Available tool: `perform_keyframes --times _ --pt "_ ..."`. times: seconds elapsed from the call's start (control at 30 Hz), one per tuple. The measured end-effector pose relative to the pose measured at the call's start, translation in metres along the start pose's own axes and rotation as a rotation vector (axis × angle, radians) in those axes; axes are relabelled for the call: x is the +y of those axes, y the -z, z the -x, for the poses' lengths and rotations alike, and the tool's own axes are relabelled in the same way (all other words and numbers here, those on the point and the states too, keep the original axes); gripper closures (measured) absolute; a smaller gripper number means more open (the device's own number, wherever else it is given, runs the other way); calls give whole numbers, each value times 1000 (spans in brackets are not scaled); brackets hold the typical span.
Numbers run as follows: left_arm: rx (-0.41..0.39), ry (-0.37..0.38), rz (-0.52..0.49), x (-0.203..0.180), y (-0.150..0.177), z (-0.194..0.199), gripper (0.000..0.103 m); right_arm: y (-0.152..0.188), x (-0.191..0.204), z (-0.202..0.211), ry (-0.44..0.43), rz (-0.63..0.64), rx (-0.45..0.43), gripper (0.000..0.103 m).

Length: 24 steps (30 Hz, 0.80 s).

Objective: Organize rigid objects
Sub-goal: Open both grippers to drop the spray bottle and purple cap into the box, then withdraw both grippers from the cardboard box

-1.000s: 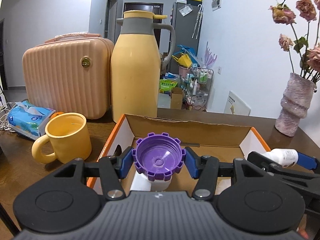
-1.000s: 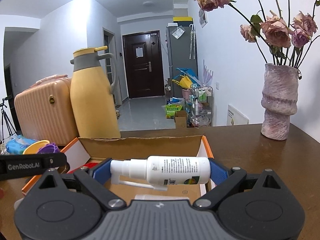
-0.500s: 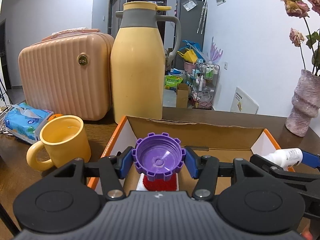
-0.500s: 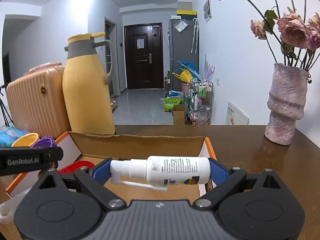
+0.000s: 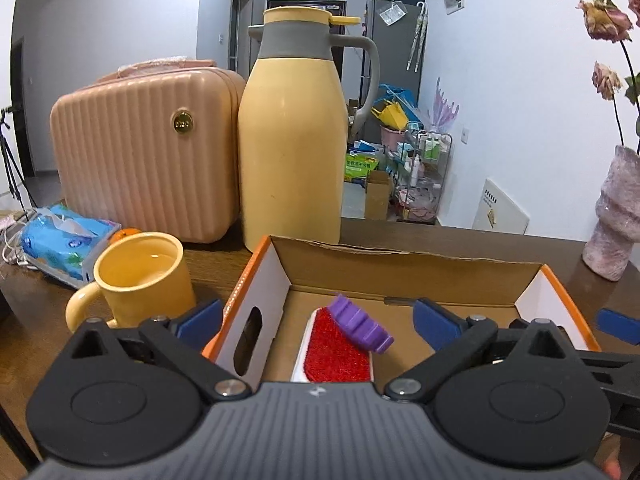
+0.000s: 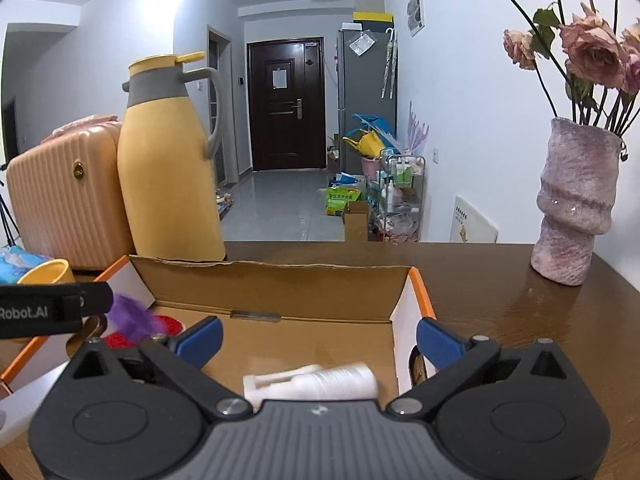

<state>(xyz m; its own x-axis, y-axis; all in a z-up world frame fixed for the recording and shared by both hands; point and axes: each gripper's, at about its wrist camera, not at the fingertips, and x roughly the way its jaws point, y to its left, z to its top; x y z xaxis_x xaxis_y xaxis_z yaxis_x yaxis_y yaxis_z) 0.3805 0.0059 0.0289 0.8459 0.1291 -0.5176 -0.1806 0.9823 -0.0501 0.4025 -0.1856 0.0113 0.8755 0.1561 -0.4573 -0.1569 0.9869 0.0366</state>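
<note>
Both hand-held grippers hang over the open cardboard box, which fits a drop into it. The left hand-held gripper has just been opening; its jaws stand wide with nothing between the blue pads. Its purple cap, a ridged hard-plastic disc, lies tilted on a red-bristled brush at the left of the box floor. In the right wrist view the cap is a blur, so it may not have settled.

The right hand-held gripper has also just opened wide and is empty. Its white spray bottle, a smooth plastic cylinder with a nozzle, lies on its side near the right wall, blurred too.

The box is plain corrugated card with orange edges, on a dark wooden surface. Judging by this, both pieces are now stowed.
</note>
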Motion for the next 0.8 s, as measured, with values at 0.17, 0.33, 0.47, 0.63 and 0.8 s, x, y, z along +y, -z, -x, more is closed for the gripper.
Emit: perform_keyframes --times 0.17,0.33,0.47,0.63,0.8 --pt "1 -6 -2 0 0 0 0 1 0 0 -11 1 10 0" --pt "-5 -6 0 1 -1 2 0 2 2 1 -16 11 12 0" --pt "-8 -5 -1 1 -1 3 0 2 2 2 -18 15 13 0" --pt "-17 0 1 2 -2 9 0 2 2 6 -24 13 11 0" --pt "-34 3 1 1 0 18 0 2 4 14 -30 20 -2 0"
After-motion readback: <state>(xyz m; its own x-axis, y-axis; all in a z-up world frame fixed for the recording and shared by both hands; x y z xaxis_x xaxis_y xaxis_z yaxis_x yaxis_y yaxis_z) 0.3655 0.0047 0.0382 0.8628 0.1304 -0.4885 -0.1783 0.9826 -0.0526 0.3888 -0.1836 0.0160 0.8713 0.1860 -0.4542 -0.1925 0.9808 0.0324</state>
